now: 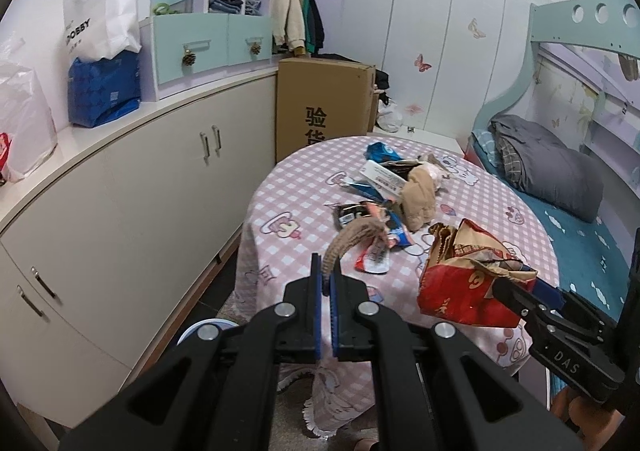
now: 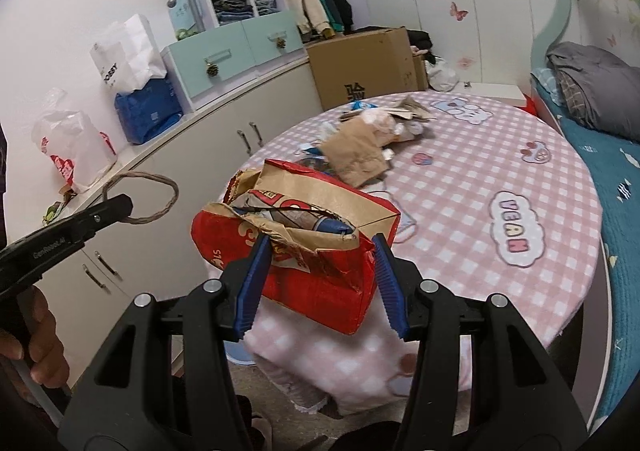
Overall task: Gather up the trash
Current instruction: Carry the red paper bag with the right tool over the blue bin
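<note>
Left gripper: jaws pressed together, pinching a brown twine loop that arcs up and ahead of the tips; in the right wrist view the same loop hangs off the tips in the air, clear of the surface. Body reads "GenRobot.AI", partly legible; a hand grips it at the lower left. Right gripper: jaws about half spread, clamping a crumpled red paper bag by its two sides, torn brown mouth facing away from the jaws, print on it not readable. The left wrist view shows that bag right of the left jaws, held over the near edge of the round surface with the pink checked cloth; "DAS" on the right gripper's body. Ahead of both jaws, mid-surface: pile of wrappers and a brown paper bag, untouched. Cloth print reads "VEGAN" upside down, right of the right jaws. Far left of the jaws on the counter: white bag marked "DOBBY". Beyond the surface, a cardboard box with "验货".
</note>
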{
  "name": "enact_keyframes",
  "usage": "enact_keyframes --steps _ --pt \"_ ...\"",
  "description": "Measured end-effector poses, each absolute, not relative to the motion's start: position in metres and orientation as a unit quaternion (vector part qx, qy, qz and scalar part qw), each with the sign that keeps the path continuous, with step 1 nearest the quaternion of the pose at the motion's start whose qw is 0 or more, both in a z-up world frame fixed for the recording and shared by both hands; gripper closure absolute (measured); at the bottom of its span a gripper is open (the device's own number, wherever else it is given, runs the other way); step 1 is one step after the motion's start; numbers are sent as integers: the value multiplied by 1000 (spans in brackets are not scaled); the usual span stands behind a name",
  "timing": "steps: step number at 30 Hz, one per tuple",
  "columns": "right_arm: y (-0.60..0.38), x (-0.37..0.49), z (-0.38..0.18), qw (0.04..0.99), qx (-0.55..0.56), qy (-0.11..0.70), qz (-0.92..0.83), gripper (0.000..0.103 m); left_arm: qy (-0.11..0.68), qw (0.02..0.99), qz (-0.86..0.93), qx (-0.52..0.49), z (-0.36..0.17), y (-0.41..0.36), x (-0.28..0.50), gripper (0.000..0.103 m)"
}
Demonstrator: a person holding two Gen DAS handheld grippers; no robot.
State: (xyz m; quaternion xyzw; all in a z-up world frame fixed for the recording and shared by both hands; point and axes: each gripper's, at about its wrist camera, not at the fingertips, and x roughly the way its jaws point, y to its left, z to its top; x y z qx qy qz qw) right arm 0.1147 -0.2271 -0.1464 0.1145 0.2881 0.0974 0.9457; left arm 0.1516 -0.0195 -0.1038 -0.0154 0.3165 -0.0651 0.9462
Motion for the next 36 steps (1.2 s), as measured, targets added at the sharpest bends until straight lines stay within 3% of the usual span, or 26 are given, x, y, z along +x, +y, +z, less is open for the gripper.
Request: enact_keyframes --steps 13,22,28,36 --pt "-128 131 -146 938 67 297 166 52 330 943 9 -49 -123 72 150 100" --pt "-28 163 -178 914 31 331 232 52 361 924 95 -81 -162 162 161 100" --pt "41 195 -227 892 -1 374 254 52 401 901 132 -103 -214 217 187 100" --pt "98 254 -338 851 -37 466 240 52 496 851 128 -114 -320 265 238 100"
